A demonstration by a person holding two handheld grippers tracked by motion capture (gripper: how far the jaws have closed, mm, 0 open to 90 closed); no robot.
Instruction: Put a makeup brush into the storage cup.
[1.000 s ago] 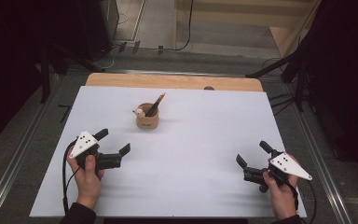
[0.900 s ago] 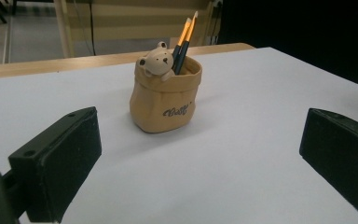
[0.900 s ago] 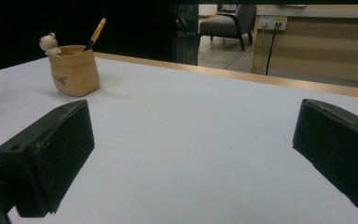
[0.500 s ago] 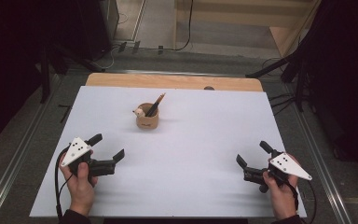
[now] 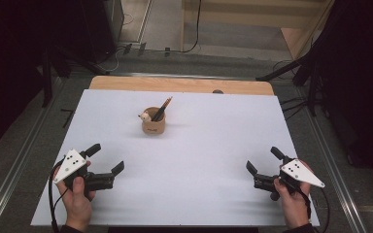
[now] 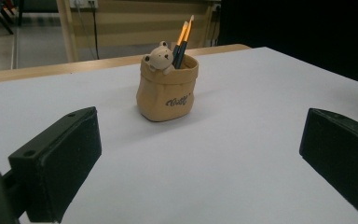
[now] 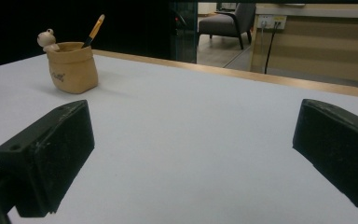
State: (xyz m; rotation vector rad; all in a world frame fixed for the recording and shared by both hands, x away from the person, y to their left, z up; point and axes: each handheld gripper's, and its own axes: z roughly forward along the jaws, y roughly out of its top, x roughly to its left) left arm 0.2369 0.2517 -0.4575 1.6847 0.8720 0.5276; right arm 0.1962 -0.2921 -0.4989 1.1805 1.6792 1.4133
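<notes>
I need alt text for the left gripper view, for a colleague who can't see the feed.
A tan sack-shaped pen holder with a small bear figure at its rim and orange-tipped pencils stands upright on a white table. It sits ahead of the open left claw, whose two black jaws are spread wide and hold nothing.

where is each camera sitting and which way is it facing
High view: above the person's side, looking forward and down at the white table; both hands, the left gripper and the right gripper enter from the bottom.
Left gripper view: rides low on the left gripper, facing the pen holder straight ahead between its open jaws.
Right gripper view: rides low on the right gripper, facing across the table; the pen holder sits far off to the upper left, open jaws below.
Shared: all three see the pen holder.
</notes>
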